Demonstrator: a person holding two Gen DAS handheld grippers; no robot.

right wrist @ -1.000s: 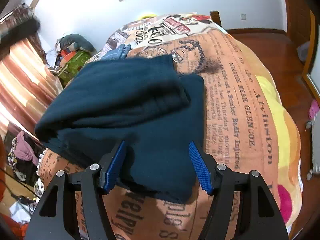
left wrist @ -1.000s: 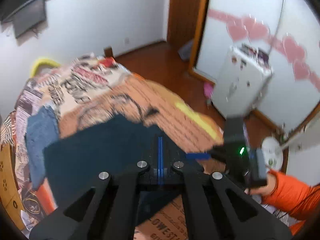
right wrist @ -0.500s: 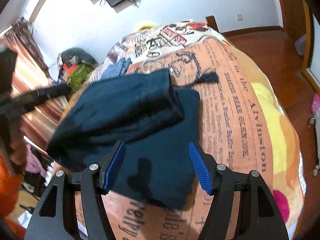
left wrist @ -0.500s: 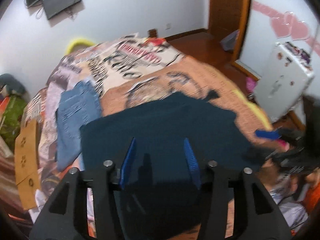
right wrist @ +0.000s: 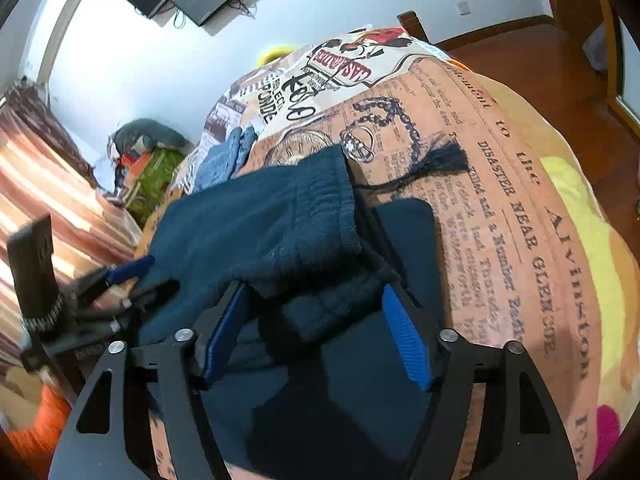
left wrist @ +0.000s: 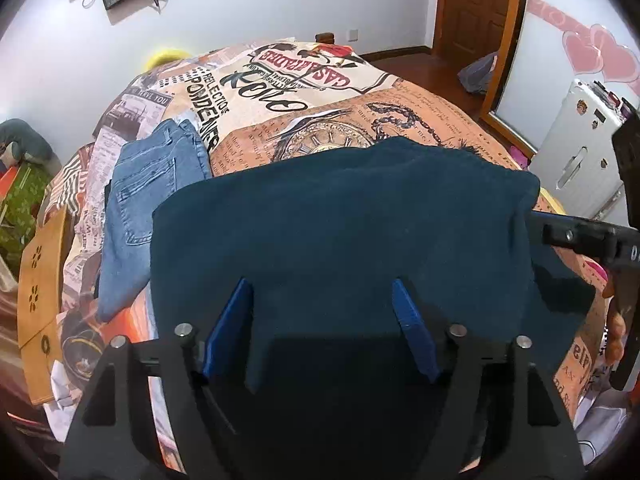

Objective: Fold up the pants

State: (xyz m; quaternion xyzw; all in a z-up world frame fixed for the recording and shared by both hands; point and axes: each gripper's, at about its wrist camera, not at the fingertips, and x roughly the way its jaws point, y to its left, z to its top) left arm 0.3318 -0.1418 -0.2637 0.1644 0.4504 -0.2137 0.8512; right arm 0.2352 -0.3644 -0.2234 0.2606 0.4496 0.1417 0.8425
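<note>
Pants (left wrist: 340, 220): dark teal, soft knit, lying folded on the newspaper-print bedspread (left wrist: 420, 112), waistband layer doubled over the lower layer, black drawstring (right wrist: 436, 160) trailing onto the print. Blue jeans (left wrist: 140, 200): folded, just beside on the left. Left gripper (left wrist: 324, 324): jaws have just been opening, now wide, hovering over the cloth, nothing pinched. Right gripper (right wrist: 312, 332): jaws have just been opening slightly, wide apart, straddling a thick fold, pads apparently not pressing. Handling note: likely the release after a fold; both grippers should lift clear without dragging the top layer, then the edges be squared.
</note>
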